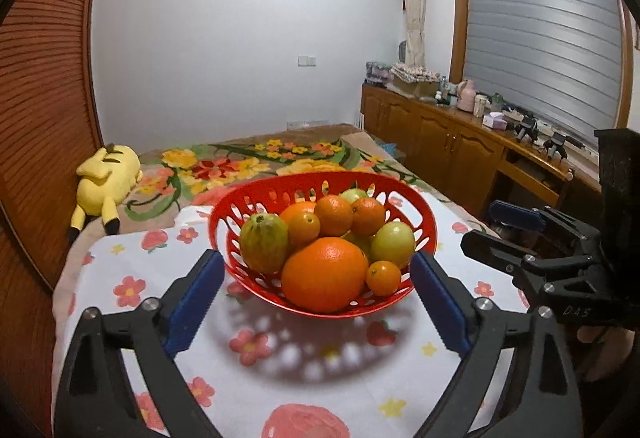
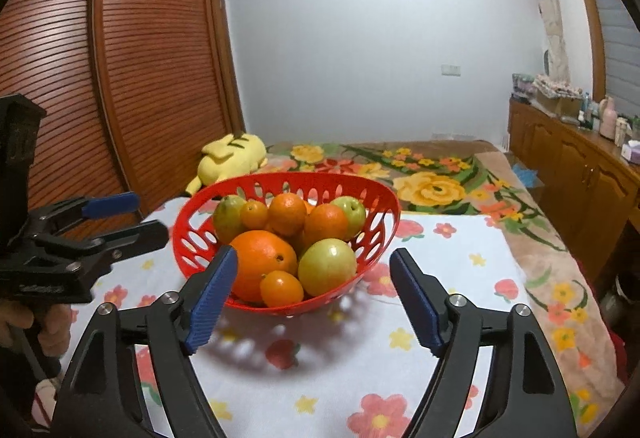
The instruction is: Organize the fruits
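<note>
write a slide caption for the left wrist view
Open left gripper facing a red basket piled with fruit on a floral cloth.

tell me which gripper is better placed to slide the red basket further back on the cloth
Left, marginally. The left gripper sits square to the red basket, open fingers flanking its near side. The right gripper, also open and empty, faces it off-centre, toward the basket's right half.
</note>
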`<state>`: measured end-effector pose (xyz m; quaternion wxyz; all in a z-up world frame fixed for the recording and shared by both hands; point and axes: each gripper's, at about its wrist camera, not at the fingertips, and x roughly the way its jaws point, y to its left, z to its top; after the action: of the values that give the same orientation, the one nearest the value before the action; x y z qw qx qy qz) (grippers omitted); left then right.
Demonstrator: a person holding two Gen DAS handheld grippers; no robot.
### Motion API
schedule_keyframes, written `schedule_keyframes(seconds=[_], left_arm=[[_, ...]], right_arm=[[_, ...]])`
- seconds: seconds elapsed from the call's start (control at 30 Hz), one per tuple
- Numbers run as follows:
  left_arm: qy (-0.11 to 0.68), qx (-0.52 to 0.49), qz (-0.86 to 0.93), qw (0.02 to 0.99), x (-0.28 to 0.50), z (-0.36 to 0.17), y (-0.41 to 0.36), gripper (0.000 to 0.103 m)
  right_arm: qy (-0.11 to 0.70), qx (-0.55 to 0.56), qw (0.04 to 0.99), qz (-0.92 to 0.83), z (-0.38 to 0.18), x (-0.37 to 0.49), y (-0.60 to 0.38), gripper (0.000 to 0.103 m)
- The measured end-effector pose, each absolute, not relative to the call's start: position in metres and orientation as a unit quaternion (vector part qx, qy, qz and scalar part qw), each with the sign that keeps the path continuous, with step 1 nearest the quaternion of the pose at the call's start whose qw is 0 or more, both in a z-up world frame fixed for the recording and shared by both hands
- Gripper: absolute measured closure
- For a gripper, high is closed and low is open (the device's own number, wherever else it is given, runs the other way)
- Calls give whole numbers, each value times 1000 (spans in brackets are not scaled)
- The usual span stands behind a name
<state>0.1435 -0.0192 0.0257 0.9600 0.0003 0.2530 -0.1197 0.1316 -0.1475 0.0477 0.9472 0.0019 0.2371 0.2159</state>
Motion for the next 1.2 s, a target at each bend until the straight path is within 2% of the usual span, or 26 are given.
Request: schedule_keyframes(seconds=[0.07,0.37,1.2], left_arm=[[245,2,-113,963,137,31,-18,4],[217,-2,-73,973,110,49,-5,3],[219,-12,-46,975,88,34,12,3]], right_arm=[[231,-1,949,215,52,127,-148,18],[209,-3,957,200,67,110,-148,13],[195,-6,962,191,69,90,-144,13]])
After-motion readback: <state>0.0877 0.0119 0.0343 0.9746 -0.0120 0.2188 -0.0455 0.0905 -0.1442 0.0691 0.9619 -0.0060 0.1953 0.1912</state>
